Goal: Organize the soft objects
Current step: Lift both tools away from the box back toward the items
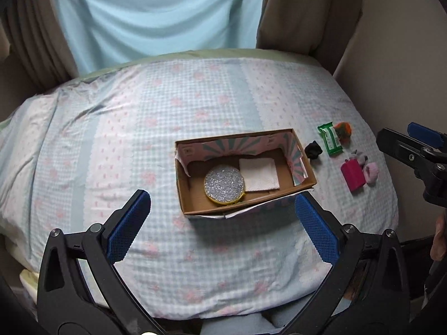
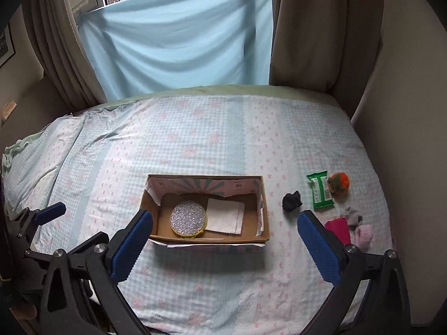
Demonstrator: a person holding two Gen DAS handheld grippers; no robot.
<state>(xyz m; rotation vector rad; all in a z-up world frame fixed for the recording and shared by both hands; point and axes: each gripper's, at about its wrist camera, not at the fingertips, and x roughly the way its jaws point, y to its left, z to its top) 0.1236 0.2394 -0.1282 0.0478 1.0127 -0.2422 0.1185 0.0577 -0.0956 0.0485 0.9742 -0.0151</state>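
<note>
Left wrist: left gripper point(image 1: 222, 217) sat wide open, empty, over the bed point(image 1: 111, 128); box point(image 1: 192, 199) ahead. Right wrist: right gripper point(image 2: 225, 237) equally wide, empty; black sock point(image 2: 292, 201) lay just beside the box's right wall, probably the easiest next pick: descend vertically, pinch mid-bundle.

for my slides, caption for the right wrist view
Open right gripper above a cardboard box on a bed, soft items waiting alongside.
</note>
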